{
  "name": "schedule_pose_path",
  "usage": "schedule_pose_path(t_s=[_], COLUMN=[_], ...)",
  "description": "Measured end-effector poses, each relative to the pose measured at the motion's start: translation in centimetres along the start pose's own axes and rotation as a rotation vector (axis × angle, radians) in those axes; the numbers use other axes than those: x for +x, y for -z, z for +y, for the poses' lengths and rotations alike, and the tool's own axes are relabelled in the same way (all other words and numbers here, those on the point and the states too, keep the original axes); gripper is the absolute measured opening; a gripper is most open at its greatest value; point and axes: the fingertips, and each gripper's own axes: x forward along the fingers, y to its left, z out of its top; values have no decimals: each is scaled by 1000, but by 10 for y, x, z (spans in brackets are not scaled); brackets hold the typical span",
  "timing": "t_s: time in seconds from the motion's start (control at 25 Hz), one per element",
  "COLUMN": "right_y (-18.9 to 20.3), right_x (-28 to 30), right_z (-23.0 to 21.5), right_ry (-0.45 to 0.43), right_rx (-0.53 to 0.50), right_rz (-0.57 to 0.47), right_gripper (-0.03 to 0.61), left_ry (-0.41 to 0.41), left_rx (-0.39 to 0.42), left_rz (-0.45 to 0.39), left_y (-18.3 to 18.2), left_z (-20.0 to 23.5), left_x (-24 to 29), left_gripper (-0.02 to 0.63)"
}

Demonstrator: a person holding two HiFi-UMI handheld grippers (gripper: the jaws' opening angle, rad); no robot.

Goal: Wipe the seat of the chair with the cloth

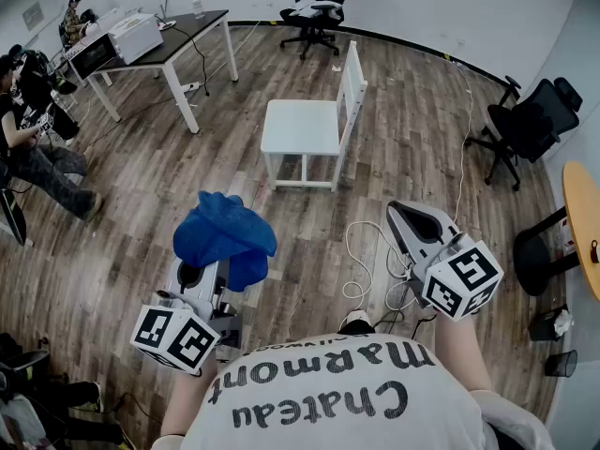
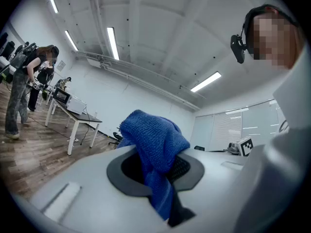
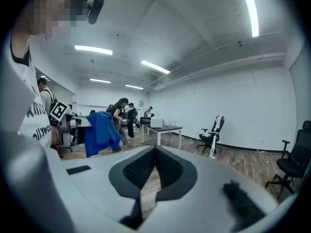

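The white wooden chair stands on the floor ahead of me, its flat seat bare and its slatted back on the right side. My left gripper is low at the left, well short of the chair, shut on a crumpled blue cloth that bunches over its jaws. In the left gripper view the cloth is pinched between the dark pads and hangs out both ways. My right gripper is at the right, also short of the chair; its pads meet with nothing between them. The right gripper view also catches the cloth.
A white-legged desk with a printer stands at the back left, with people seated and standing near it. Black office chairs are at the back and right. A round wooden table is at the right edge. White cable loops on the floor.
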Motion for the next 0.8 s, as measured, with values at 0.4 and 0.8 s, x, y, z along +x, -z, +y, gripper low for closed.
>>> schedule_pose_path(t_s=[0.4,0.8], right_y=[3,23], right_x=[19,65], right_z=[8,-15], right_ry=[8,31], right_rx=[-16,-12], right_rz=[9,75], right_gripper=[14,15], left_ry=[1,-123], left_rx=[-5,-66], left_rz=[3,19], left_y=[-2,10], left_z=[22,62], left_x=[-4,-11], left_gripper=[66,66])
